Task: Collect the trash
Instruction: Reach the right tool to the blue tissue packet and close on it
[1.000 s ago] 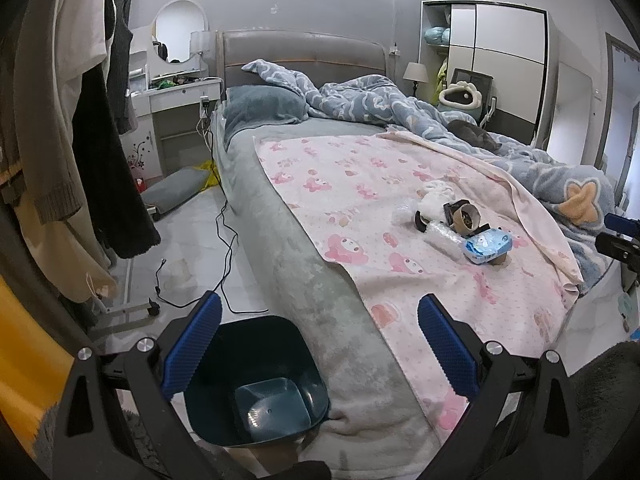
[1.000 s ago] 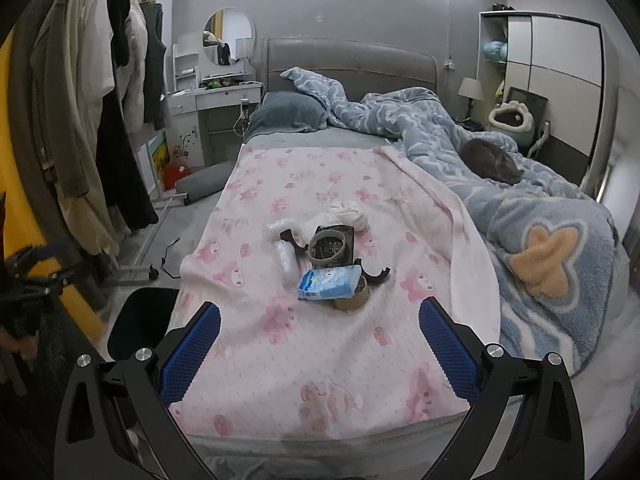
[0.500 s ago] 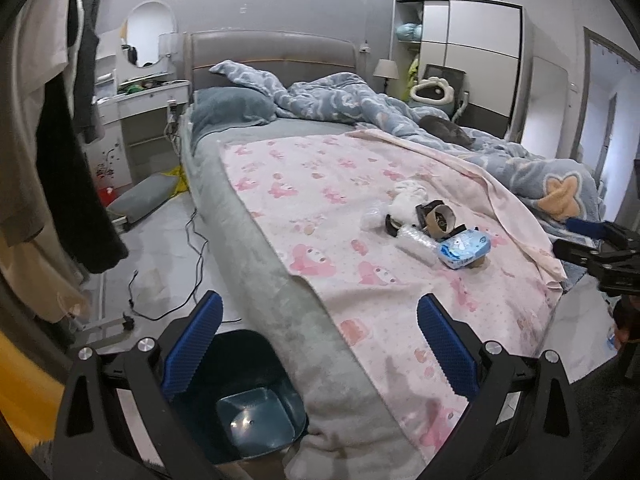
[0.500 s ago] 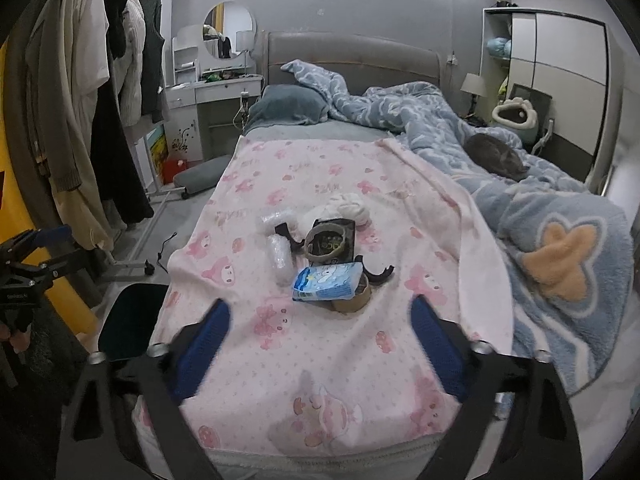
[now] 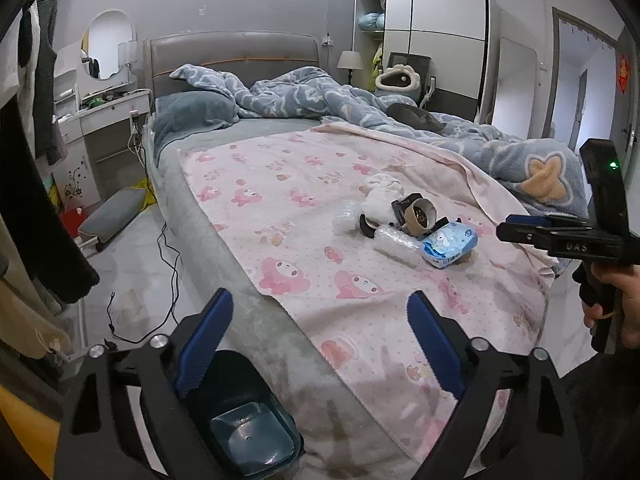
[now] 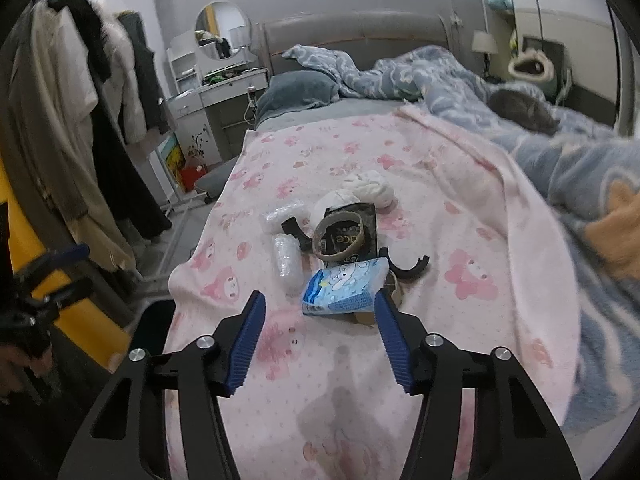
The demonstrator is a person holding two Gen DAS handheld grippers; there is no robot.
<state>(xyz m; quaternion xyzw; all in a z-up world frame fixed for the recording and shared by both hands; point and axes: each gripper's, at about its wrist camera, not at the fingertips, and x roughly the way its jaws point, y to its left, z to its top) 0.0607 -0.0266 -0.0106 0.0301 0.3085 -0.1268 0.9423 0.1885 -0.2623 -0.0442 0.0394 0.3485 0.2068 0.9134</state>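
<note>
We're barely started, by our read. Trash pile sits mid-frame in the right wrist view on the pink blanket [image 6: 460,208]: blue tissue pack [image 6: 346,286], tape ring [image 6: 339,237], clear plastic wrap [image 6: 287,258], white wad [image 6: 370,190], black bits. Nothing's lifted yet. Right gripper [image 6: 318,326] has jaws spread wide, empty, tips just short of the pack, w/ the pack framed btwn them. Left gripper [image 5: 320,344] also spread, empty, at bottom of its frame above the teal bin [image 5: 250,436], which looks empty. All pieces left to bin.
</note>
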